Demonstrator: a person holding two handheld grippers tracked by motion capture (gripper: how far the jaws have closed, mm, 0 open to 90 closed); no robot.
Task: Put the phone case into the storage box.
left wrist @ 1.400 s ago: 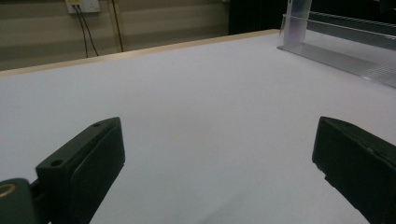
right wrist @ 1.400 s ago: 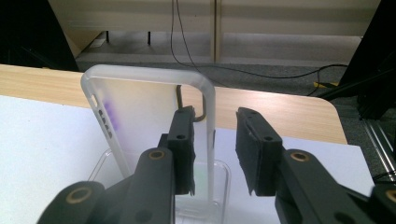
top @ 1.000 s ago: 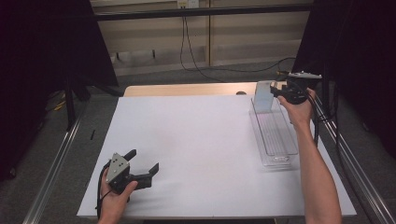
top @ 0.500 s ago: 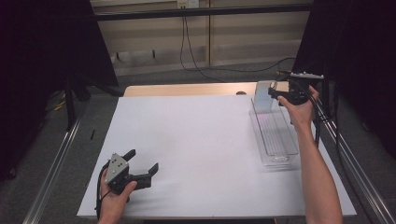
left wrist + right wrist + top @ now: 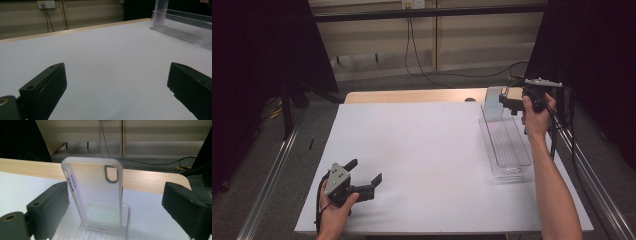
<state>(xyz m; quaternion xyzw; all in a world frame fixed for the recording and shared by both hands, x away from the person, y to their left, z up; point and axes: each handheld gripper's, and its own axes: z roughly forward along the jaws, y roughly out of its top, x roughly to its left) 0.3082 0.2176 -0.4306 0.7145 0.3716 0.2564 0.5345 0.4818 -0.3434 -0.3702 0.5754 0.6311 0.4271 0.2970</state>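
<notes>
White board covers most of the table, with a strip of bare wood along its far edge and dark curtains to either side. Nearest the person, the left gripper rests low over the board's near left part, its jaws spread wide with nothing between them. Farther off on the right lies a long clear tray, running away from the person. At the tray's far end a frosted phone case stands upright, its lower edge inside the tray and leaning a little. The right gripper is held just behind that case; its jaws have just been opening and now stand wide apart, the case between them but clear of both pads.
</notes>
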